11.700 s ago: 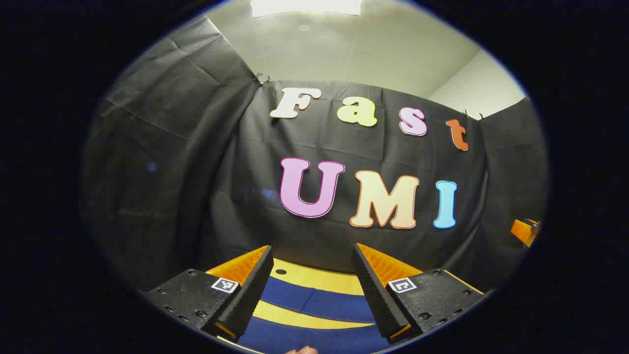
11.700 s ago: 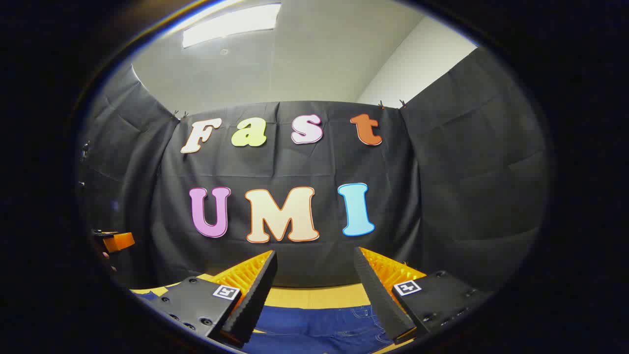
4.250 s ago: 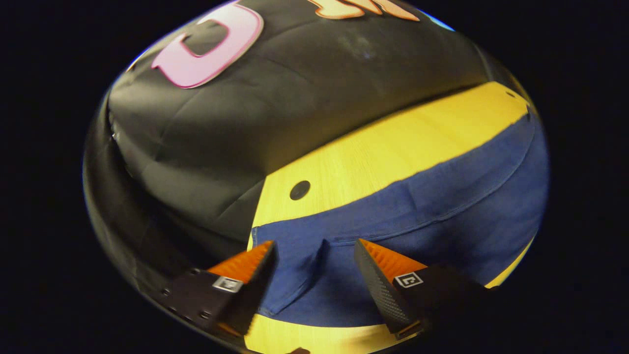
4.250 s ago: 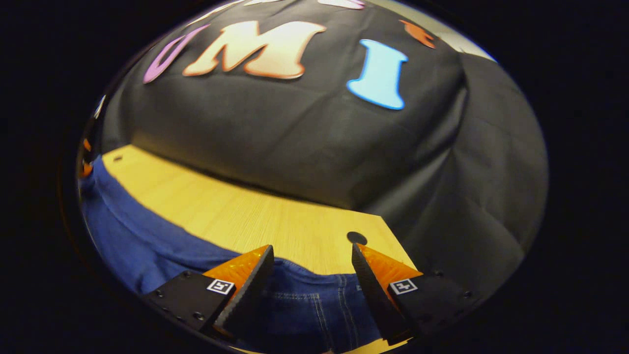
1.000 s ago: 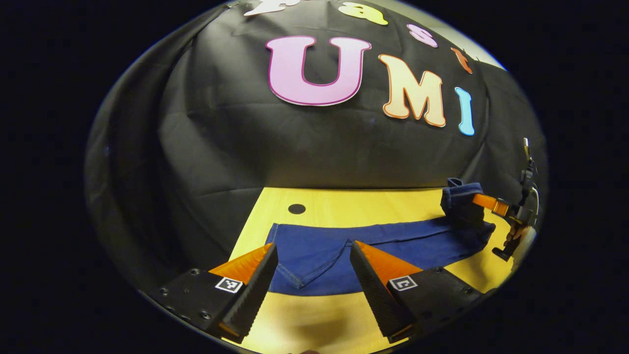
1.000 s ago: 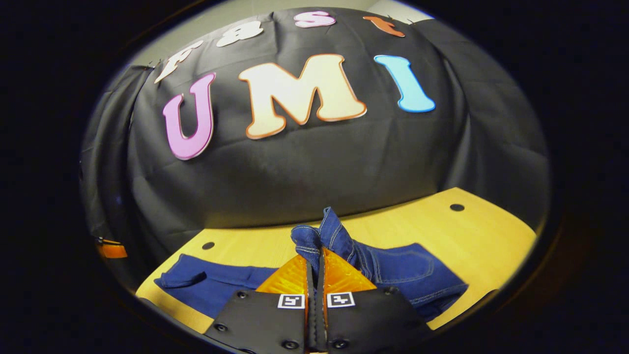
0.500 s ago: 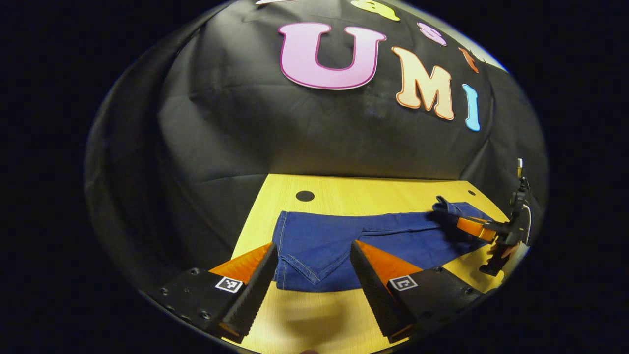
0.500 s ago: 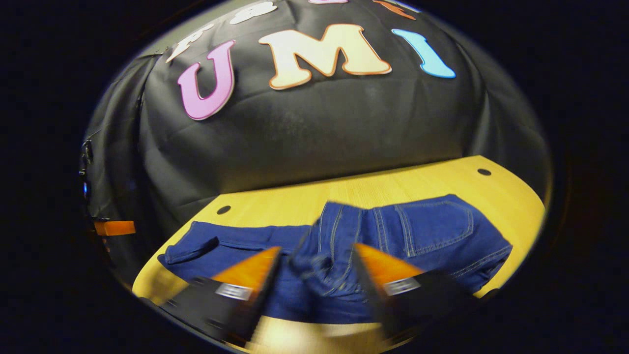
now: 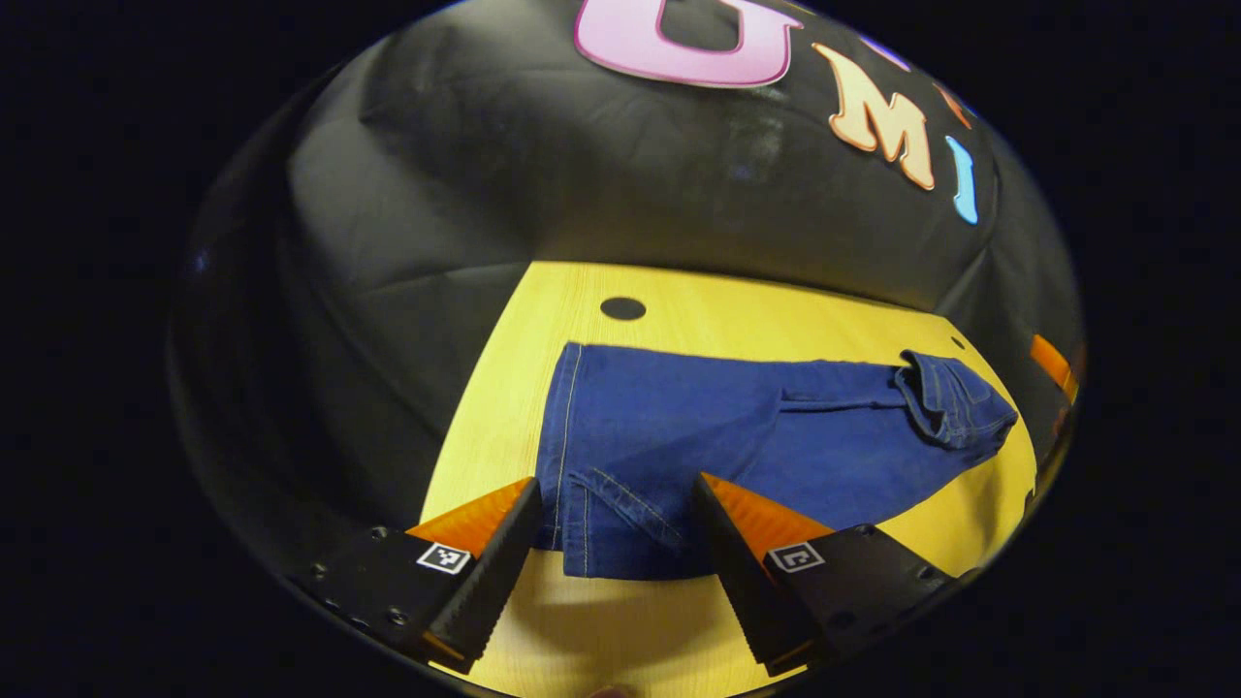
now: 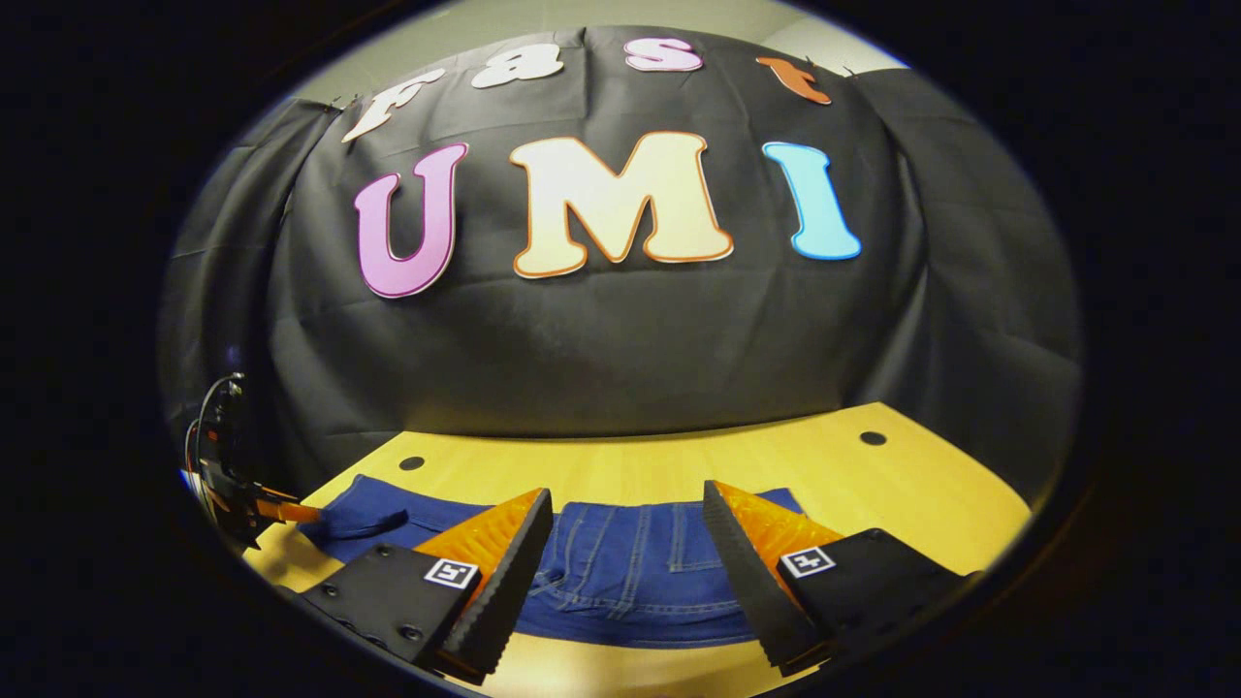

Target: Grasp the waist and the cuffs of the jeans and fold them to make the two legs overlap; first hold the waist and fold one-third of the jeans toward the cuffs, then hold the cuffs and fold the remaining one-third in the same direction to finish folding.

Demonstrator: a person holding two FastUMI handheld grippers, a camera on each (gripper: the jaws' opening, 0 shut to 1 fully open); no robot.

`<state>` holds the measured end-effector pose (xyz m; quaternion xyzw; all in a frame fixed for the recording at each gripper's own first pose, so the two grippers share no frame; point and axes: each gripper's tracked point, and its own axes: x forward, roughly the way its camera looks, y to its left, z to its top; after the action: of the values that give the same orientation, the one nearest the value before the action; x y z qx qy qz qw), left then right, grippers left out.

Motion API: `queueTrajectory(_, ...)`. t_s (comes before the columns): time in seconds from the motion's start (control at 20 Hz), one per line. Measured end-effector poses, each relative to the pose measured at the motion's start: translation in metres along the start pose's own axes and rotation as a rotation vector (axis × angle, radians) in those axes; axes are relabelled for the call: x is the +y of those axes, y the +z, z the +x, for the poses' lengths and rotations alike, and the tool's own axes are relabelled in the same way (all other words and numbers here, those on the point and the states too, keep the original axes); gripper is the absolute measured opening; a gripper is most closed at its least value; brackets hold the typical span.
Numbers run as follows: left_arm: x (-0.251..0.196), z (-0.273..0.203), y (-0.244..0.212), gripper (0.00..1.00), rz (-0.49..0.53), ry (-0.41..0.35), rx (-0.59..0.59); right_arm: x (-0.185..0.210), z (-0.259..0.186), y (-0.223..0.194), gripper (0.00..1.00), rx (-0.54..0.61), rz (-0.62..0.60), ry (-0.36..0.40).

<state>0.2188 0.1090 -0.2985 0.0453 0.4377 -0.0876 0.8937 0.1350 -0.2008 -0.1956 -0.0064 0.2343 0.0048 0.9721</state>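
The jeans (image 9: 756,446) are lying flat on the yellow table (image 9: 679,640), legs already stacked one over the other, with the waist end bunching up toward three o'clock in the left gripper view. The left gripper (image 9: 611,572) is hovering with its fingers spread wide and holding nothing, and the cuffs (image 9: 582,523) are sitting between its tips, toward twelve o'clock from them. The right gripper (image 10: 625,582) is likewise standing apart and empty over the denim; in the right gripper view the cloth is spreading from nine o'clock to about one o'clock under its tips.

By my judgement the waist fold is looking laid but untidy, so the step in hand is taking the cuffs. To do it well, the left gripper should be coming down low enough to catch both layers of hem at once, biting near the corner rather than mid-leg, then carrying the cloth in a low arc toward the waist so the layers are not sliding apart. The rumpled lump at the waist end may be lifting the final fold.

For room, bare tabletop is showing toward six o'clock of the cuffs and beyond the jeans at twelve. The table's edge is running close at nine o'clock of the cuffs, with the booth's black cloth wall (image 10: 620,339) rising behind.
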Motion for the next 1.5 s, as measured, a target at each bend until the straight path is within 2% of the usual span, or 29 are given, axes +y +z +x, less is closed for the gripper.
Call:
queueTrajectory(0.15,0.002,0.004,-0.01,0.95,-0.001,0.029,0.053,-0.018,-0.01,0.004,0.97,0.0,-0.024,-0.039)
queueTrajectory(0.4,0.005,0.007,-0.017,0.96,0.047,0.053,0.085,-0.025,-0.019,0.004,0.97,-0.003,-0.031,-0.05)
queueTrajectory(0.5,-0.001,0.009,-0.015,0.82,0.055,0.008,0.072,-0.024,-0.018,0.004,0.97,-0.001,-0.027,-0.043)
queueTrajectory(0.55,-0.012,0.012,-0.014,0.58,0.025,-0.011,0.061,-0.023,-0.017,0.005,0.97,-0.002,-0.023,-0.038)
queueTrajectory(0.65,-0.012,0.012,-0.01,0.1,0.021,0.001,0.058,-0.021,-0.016,0.008,0.97,-0.008,-0.013,-0.026)
queueTrajectory(0.75,-0.012,0.011,-0.012,0.01,0.006,0.006,0.07,-0.021,-0.016,0.013,0.97,-0.02,-0.015,-0.013)
queueTrajectory(1.0,-0.027,-0.004,0.014,0.0,-0.032,0.011,0.016,-0.037,-0.02,0.033,0.97,-0.056,-0.036,0.007)
queueTrajectory(1.15,-0.053,-0.038,0.041,0.0,-0.058,-0.017,-0.046,-0.049,-0.025,0.046,0.97,-0.087,-0.037,0.027)
queueTrajectory(1.5,-0.17,-0.085,0.124,0.0,-0.008,-0.134,-0.198,-0.081,-0.033,0.056,0.97,-0.06,-0.041,0.099)
